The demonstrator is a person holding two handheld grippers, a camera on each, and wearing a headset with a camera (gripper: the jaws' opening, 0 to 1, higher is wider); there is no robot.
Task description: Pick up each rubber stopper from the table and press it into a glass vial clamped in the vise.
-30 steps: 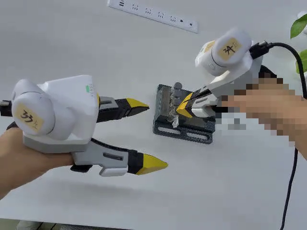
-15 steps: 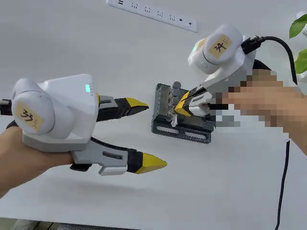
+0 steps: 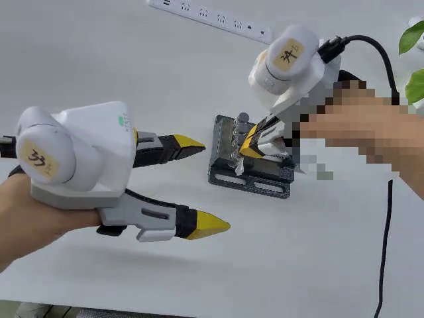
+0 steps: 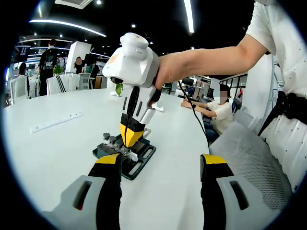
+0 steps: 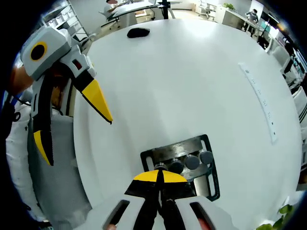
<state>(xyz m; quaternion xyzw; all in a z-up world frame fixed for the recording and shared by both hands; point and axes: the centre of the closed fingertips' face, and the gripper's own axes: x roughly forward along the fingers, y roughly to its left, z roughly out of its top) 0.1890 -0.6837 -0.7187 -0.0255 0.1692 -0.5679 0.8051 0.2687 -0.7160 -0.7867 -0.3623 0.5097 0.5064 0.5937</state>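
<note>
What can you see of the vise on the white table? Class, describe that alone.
The vise is a low, dark, metal-looking block lying flat on the white table, with long slots along its base. Between its paler jaws stands a row of clear vials, several topped with grey stoppers. The right tongs, tips shut, point down at one end of the row; contact cannot be judged.

Counter (image 3: 93, 73): white, smooth.
Vise (image 3: 248, 180): dark, standing centre-right.
Power strip (image 3: 211, 20): white, lying at top centre.
Cable (image 3: 383, 265): black, trailing lower right.
</note>
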